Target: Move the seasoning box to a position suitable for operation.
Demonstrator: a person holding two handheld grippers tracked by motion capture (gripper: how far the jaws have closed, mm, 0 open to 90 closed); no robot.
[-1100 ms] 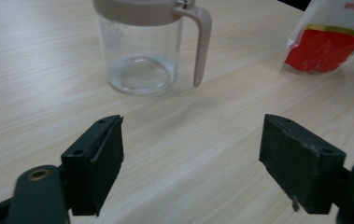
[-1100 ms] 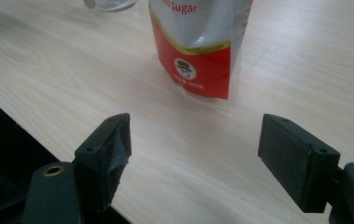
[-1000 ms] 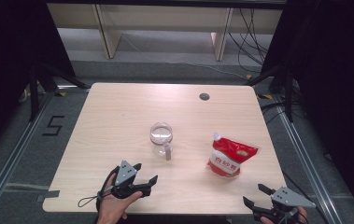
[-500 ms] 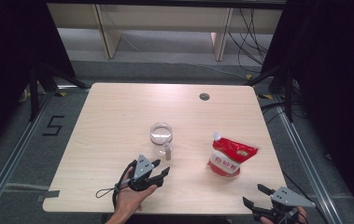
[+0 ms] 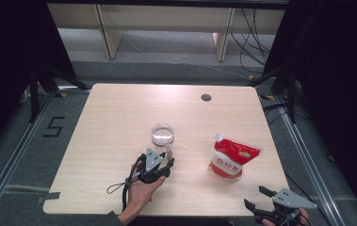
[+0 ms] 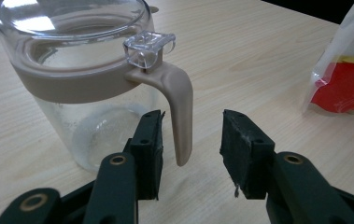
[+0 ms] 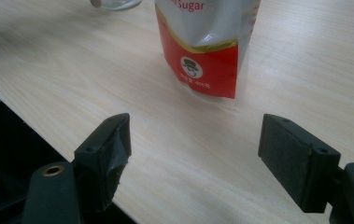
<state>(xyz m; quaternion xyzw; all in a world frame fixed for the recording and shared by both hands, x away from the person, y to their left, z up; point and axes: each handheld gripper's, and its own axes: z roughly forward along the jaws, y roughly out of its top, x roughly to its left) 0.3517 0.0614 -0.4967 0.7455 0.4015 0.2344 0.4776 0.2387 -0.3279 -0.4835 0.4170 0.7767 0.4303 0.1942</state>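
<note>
Light wooden table (image 5: 119,117), clear jug (image 5: 162,135) upright, red sugar pouch (image 5: 232,157) near it

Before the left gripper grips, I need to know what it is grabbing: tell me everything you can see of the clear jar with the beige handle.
The clear glass-like jar with a beige collar and handle stands upright near the middle of the pale wooden table. A domed clear lid with a small clear tab covers it; whether it holds anything I cannot tell. The curved beige handle hangs down from the collar, free at its lower end, between the left gripper jaws, which have just been closing; a gap still shows on one side.
</note>
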